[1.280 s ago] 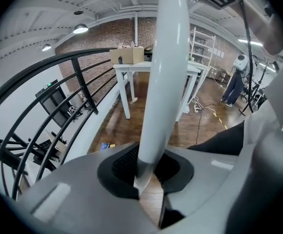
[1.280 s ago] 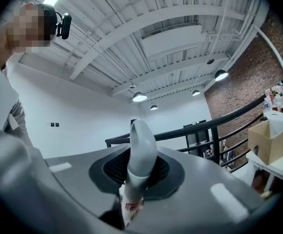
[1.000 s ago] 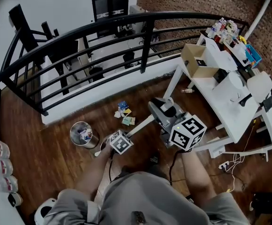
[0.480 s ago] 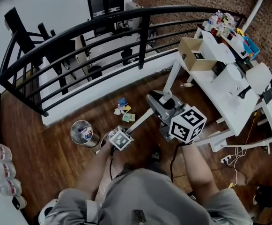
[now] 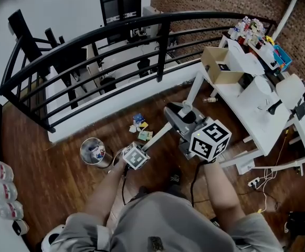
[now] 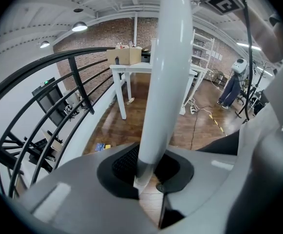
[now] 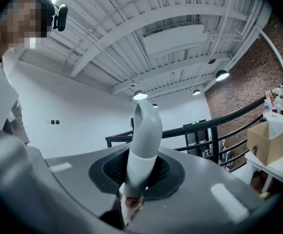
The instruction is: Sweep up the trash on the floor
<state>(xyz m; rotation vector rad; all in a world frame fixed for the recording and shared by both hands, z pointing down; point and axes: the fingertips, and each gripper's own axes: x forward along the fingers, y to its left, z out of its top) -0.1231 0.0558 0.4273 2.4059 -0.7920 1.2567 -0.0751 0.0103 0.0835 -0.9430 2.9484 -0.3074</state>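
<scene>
Pole: a white broom pole (image 5: 156, 139) is held slanted across the middle of the scene, shared by both grippers. The brush end isn't seen in any view.
Left side: the left gripper (image 6: 148, 175) is clamped narrow round the lower stretch of the pole, pads pressed right on it.
Right side: the right gripper (image 7: 134, 182) is closed on the same pole just under its hooked top end, to the right of the other grip.
Trash: a small heap of paper scraps (image 5: 140, 128) is lying on the wood floor (image 5: 63, 177), beyond the left gripper and close to the white base under the railing (image 5: 89, 41).
Bin: a metal bin (image 5: 92, 151) is parked left of the heap, a little apart, with stuff already in it.
Feel (guess): the pole is probably light, stiff and smooth, so twisting in the pads is to be expected. The scraps look featherweight and easily scattered, so short, gentle strokes are likely needed.
Where to hold: one grip high and one lower down, well apart as now, is judged right for leverage.
</scene>
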